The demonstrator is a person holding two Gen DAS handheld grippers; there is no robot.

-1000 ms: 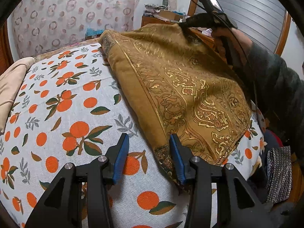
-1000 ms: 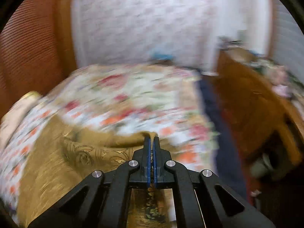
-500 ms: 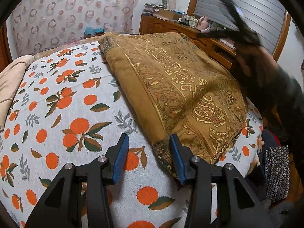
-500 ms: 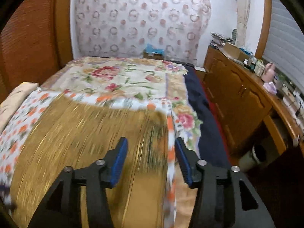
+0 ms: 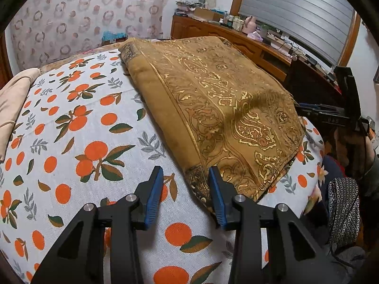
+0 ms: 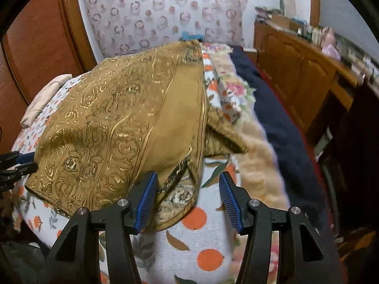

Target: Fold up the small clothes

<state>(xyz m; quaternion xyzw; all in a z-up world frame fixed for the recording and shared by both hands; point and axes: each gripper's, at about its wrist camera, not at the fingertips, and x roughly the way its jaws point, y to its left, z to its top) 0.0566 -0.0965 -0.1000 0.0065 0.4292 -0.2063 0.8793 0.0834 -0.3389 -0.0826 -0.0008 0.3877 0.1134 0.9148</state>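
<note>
Gold patterned cloth (image 5: 213,108) is laid folded on orange-print bedspread (image 5: 71,142), toward bedspread's dresser-side edge; lower layer is seen sticking out under top layer in right wrist view. Near corner of cloth is found between pads of left gripper (image 5: 186,196); jaws are closing, pads not yet pressed on fabric, probably for pinning corner. Right gripper (image 6: 188,201) is held over opposite corner of cloth, jaws apart, nothing clamped, likely placed for next grasp. Beige garment (image 5: 11,108) is left beside bedspread's far edge.
</note>
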